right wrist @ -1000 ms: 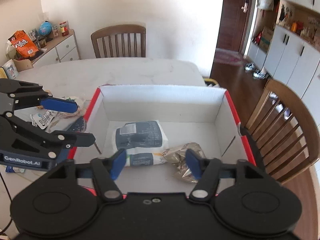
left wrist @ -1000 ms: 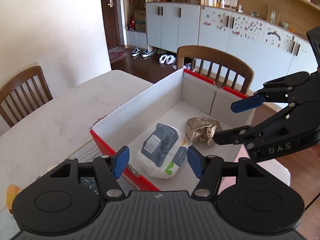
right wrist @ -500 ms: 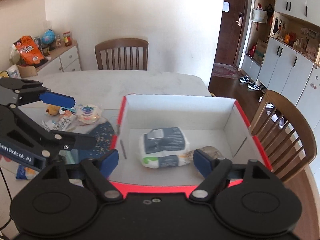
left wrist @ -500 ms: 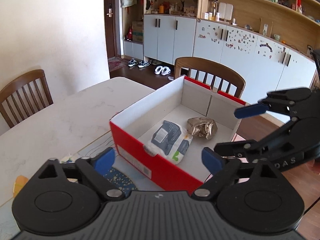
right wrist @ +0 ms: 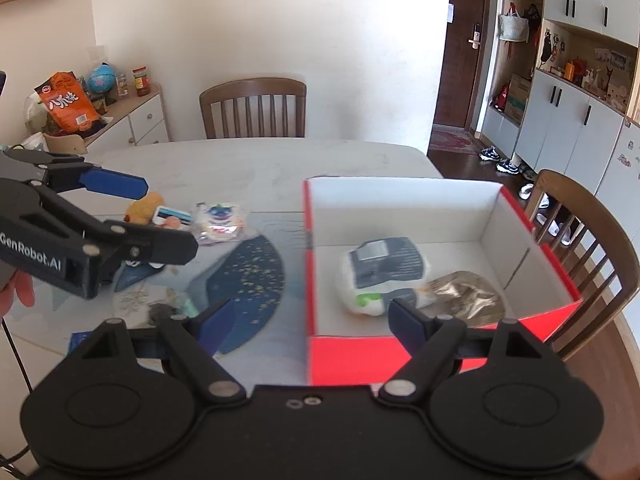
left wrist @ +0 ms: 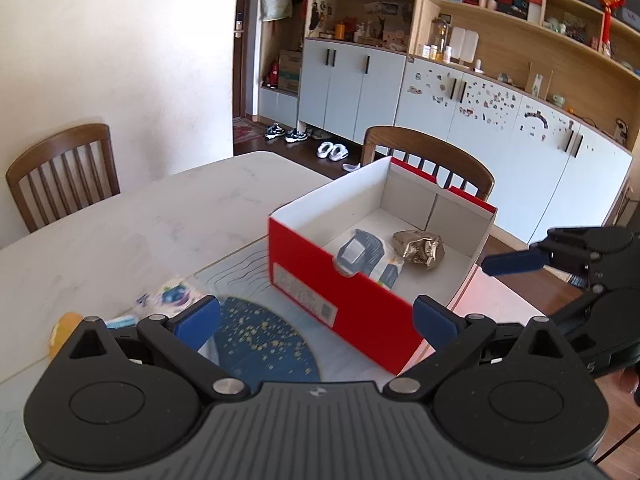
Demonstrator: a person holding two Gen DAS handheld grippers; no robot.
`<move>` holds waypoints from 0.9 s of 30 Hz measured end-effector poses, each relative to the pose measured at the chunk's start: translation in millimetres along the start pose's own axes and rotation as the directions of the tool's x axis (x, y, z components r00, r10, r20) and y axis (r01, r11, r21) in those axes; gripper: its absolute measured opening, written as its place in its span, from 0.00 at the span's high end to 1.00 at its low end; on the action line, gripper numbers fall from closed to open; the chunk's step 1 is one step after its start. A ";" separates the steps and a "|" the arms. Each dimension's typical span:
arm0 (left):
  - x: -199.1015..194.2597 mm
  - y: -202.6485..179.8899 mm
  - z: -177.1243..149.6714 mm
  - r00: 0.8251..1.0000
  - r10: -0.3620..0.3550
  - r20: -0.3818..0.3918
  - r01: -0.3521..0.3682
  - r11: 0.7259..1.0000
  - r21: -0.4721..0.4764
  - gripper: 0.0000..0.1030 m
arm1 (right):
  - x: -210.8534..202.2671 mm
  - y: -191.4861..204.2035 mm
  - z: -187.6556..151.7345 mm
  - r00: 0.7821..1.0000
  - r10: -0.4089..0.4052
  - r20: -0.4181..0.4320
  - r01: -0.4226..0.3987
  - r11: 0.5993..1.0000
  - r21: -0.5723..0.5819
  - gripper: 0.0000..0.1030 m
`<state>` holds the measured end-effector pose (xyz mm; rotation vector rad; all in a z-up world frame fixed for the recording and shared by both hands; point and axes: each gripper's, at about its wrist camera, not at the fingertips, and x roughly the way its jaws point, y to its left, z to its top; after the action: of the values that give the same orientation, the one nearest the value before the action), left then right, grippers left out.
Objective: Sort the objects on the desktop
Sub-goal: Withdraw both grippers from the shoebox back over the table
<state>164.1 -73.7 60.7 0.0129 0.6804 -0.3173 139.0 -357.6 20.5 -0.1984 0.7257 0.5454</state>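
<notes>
A red cardboard box [left wrist: 320, 280] [right wrist: 400, 352] with white inner walls stands on the table. Inside lie a white-and-blue wipes pack [left wrist: 362, 254] [right wrist: 384, 272] and a crumpled gold foil bag [left wrist: 420, 248] [right wrist: 464, 294]. My left gripper [left wrist: 316, 322] is open and empty, in front of the box; in the right wrist view it [right wrist: 160, 216] hovers over the loose items. My right gripper [right wrist: 308, 322] is open and empty at the box's near side. Loose on the table are a small snack packet [right wrist: 220, 222] [left wrist: 172, 296], a yellow plush toy [right wrist: 142, 208] and a card [right wrist: 172, 214].
A round dark blue mat [right wrist: 244, 276] [left wrist: 264, 344] lies beside the box on a glass sheet. Wooden chairs [right wrist: 254, 108] [left wrist: 428, 160] [left wrist: 60, 172] stand around the white table [left wrist: 140, 224]. A sideboard [right wrist: 132, 120] with snacks stands at the far left.
Both grippers have pulled back and up from over the box and opened wider. The box now sits farther ahead, with the wipes pack and foil bag left inside.
</notes>
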 end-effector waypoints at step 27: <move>-21.5 118.5 -85.6 0.971 0.229 -0.065 -0.237 0.958 -0.159 0.00 | 66.6 109.0 -15.7 0.993 0.092 -0.072 -0.095 0.995 -0.039 0.18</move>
<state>130.3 55.0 -3.5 -0.0585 0.7412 -0.0324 112.4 -244.4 -34.7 -0.2245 0.7955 0.6459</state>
